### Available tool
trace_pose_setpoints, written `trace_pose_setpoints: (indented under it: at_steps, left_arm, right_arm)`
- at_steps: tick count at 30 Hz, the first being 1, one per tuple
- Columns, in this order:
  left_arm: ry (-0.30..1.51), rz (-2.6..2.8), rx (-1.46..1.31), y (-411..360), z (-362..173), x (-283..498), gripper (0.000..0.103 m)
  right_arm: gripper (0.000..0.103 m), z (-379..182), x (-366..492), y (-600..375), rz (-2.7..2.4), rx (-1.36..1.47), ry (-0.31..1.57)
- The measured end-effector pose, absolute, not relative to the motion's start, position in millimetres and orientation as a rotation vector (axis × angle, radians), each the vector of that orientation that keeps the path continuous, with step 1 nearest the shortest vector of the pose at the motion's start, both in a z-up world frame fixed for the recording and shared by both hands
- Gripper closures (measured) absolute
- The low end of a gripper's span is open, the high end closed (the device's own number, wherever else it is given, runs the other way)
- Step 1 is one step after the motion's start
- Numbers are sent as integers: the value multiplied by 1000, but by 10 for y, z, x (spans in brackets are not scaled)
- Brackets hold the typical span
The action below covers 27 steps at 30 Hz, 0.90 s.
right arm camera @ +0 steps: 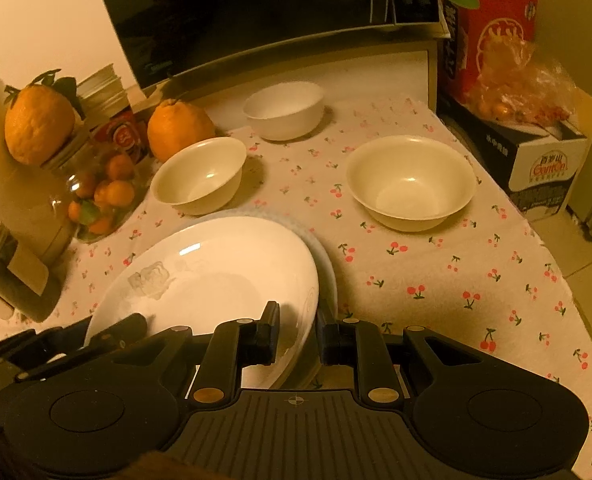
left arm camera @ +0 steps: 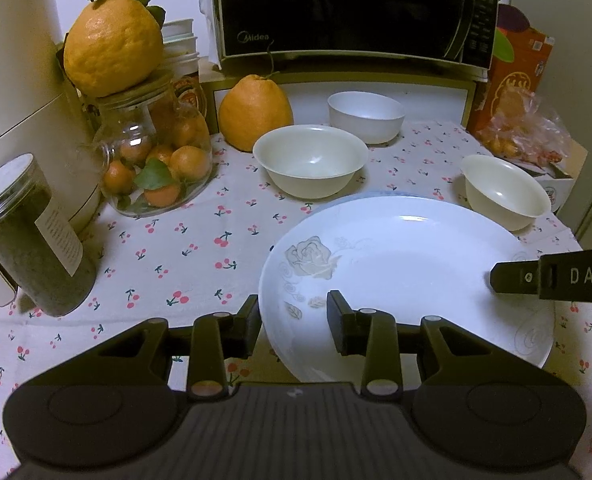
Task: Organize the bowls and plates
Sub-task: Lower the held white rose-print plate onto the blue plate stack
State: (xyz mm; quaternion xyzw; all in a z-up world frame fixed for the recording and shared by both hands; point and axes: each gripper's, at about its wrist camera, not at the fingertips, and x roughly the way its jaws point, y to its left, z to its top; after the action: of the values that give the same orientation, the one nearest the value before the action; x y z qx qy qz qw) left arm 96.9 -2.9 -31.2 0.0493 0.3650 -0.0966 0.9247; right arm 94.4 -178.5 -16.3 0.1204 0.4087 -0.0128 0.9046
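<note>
1. The counter point(left arm camera: 200, 248) wears a pale cloth printed with small red cherries; a glossy black microwave point(left arm camera: 344, 8) stands at its 12 o'clock edge in the left wrist view.
2. The white plate point(left arm camera: 408, 272), smooth glazed ceramic with a grey rose motif, fills the 5 o'clock part of that view. It sits on top of a second plate point(right arm camera: 324, 252), whose bluish rim shows beyond it.
3. The left gripper point(left arm camera: 294, 316) tilts down toward the counter. Its jaws straddle the white plate's near rim, one outside and one over the dish, with a gap each side, not pressing.
4. The right gripper point(right arm camera: 298, 336) also tilts down; its jaws are clamped on the white plate's opposite rim, one pad inside and one beneath the edge.
5. Three round bowls stand apart on the cloth: a cream bowl point(left arm camera: 310, 160) at 12 o'clock of the plate, a white bowl point(left arm camera: 366, 116) behind it, and a smaller cream bowl point(left arm camera: 504, 190) at 2 o'clock.
6. A large knobbly citrus point(left arm camera: 256, 114) sits at 11 o'clock; another citrus point(left arm camera: 112, 48) caps a glass jar point(left arm camera: 156, 160) of small oranges.
</note>
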Motion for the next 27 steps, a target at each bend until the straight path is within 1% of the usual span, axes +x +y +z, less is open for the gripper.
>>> trace_pose_setpoints:
  at_steps: [6, 8, 15, 19, 27]
  left_arm:
    - [747, -197, 112, -51, -314, 976, 70]
    - [756, -206, 119, -70, -322, 979, 70]
    - [757, -197, 122, -87, -324, 992, 70]
    - [755, -195, 125, -98, -320, 980, 70]
    - [792, -210, 109, -79, -336, 1000, 67]
  right_arm:
    - [84, -121, 945, -1799, -27, 255, 864]
    - [81, -98, 940, -1800, -34, 242, 878]
    - [81, -103, 935, -1848, -12, 237, 891]
    - [81, -138, 938, -1798, -20, 188, 899]
    - [81, -144, 966, -1799, -15, 187, 905]
